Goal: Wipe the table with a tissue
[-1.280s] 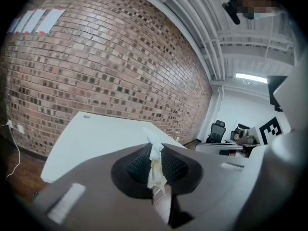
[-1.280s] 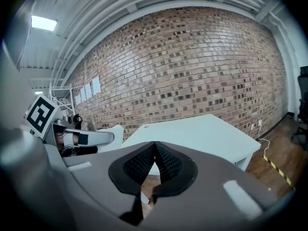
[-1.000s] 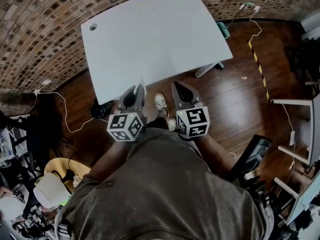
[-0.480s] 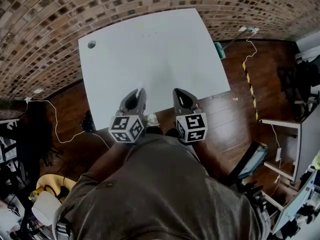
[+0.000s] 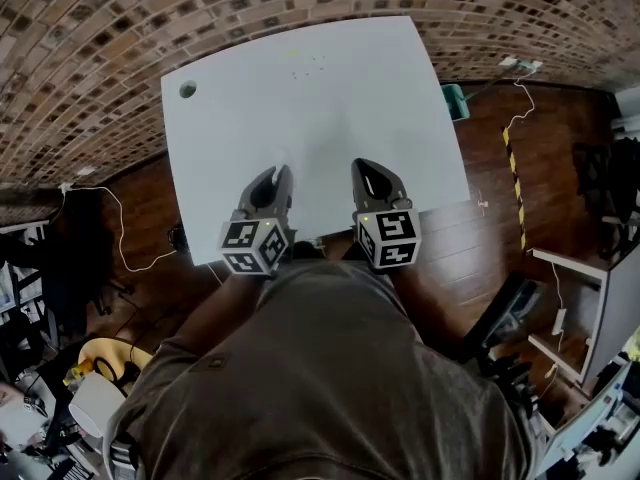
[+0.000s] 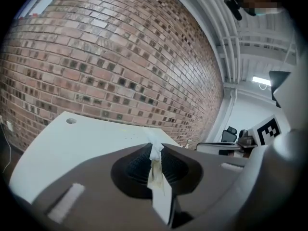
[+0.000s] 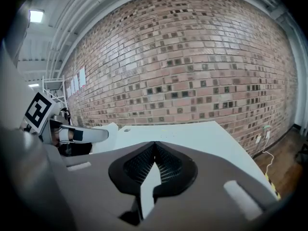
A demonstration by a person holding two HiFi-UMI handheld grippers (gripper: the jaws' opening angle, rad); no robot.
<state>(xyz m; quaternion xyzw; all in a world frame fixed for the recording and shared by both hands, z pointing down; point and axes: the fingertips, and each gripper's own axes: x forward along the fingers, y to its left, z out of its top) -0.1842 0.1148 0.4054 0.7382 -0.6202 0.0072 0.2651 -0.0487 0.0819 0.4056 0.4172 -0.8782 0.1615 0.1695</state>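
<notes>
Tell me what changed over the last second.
Both grippers came forward: the left gripper and right gripper, earlier over the floor short of the table, now reach over its near edge. No grasp or release shows. The left jaws are shut on a tissue, the right shut and empty.

L gripper (image 5: 278, 176) & R gripper (image 5: 362, 168) side by side over worktop (image 5: 310, 88) near edge, tissue (image 6: 155, 160) between L's jaws. Brick wall (image 5: 90, 28) behind far edge; hole (image 5: 187, 90) at far-left corner.
</notes>
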